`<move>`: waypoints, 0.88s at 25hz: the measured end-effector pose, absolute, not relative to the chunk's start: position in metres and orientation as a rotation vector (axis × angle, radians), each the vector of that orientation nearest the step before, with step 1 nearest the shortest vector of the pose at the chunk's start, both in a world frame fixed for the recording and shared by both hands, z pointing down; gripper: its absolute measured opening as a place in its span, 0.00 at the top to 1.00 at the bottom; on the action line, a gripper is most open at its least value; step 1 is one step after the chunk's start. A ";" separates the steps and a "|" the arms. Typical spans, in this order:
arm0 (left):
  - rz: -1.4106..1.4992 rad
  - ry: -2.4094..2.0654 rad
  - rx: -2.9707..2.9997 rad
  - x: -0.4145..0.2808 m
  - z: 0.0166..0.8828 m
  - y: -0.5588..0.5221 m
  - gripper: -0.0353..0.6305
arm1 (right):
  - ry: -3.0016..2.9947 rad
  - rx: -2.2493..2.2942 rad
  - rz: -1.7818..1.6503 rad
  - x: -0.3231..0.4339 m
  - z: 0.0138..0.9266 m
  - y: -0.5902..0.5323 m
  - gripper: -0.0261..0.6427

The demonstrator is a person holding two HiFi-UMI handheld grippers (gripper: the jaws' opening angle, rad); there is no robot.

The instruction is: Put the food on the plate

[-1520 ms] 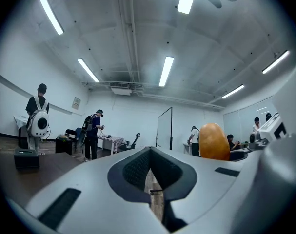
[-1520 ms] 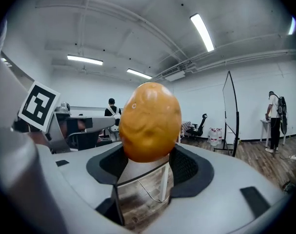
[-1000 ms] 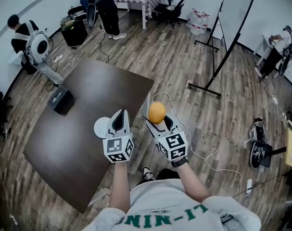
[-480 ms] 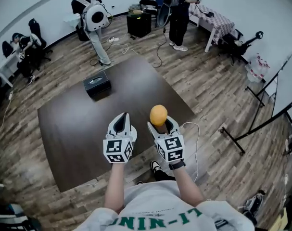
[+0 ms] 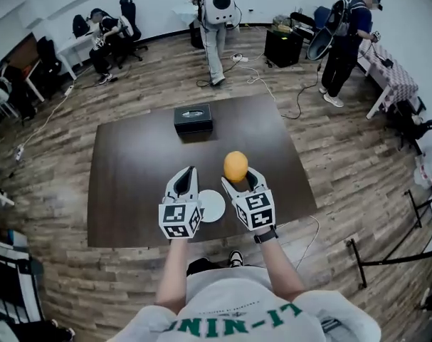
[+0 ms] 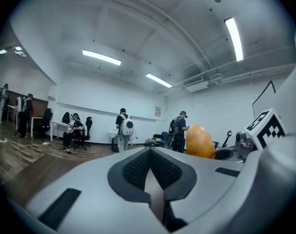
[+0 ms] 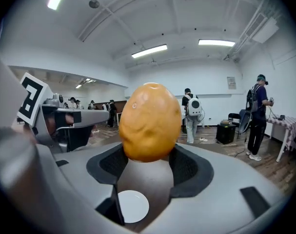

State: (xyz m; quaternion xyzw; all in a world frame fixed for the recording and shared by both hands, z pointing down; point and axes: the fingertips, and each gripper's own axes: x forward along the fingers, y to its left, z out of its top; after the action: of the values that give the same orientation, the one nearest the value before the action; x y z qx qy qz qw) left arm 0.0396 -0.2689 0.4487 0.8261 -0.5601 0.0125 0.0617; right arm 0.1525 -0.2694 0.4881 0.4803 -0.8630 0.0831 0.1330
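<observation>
An orange, potato-shaped piece of food [image 5: 235, 166] is held up in the air above the dark brown table [image 5: 130, 177], with my right gripper [image 5: 237, 180] shut on its lower part. In the right gripper view the food [image 7: 150, 122] fills the middle, and the small white plate [image 7: 133, 206] shows far below between the jaws. In the head view the plate [image 5: 214, 206] lies on the table near its front edge, partly hidden between both grippers. My left gripper [image 5: 184, 180] is level with the right one, its jaws together and empty; the food [image 6: 200, 141] shows to its right.
A black box [image 5: 193, 117] sits near the table's far edge. Several people stand or sit round the room, one with a white backpack [image 5: 220, 2] beyond the table. Cables [image 5: 255, 73] lie on the wooden floor, and a black case [image 5: 283, 47] stands at the back.
The head view has swung round: the table now lies square in front with the plate between the grippers. Both grippers stay side by side and the food is still held.
</observation>
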 end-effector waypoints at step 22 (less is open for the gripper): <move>0.150 -1.688 2.268 -0.043 0.558 -0.292 0.93 | -2.292 0.982 0.443 0.070 0.695 -0.270 0.55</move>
State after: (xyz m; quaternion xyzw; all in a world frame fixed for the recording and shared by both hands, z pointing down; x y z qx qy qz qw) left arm -0.0433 -0.2925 0.5576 0.7915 -0.5890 0.0525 0.1545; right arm 0.0700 -0.2698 0.6952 0.3699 -0.8633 0.1670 0.3000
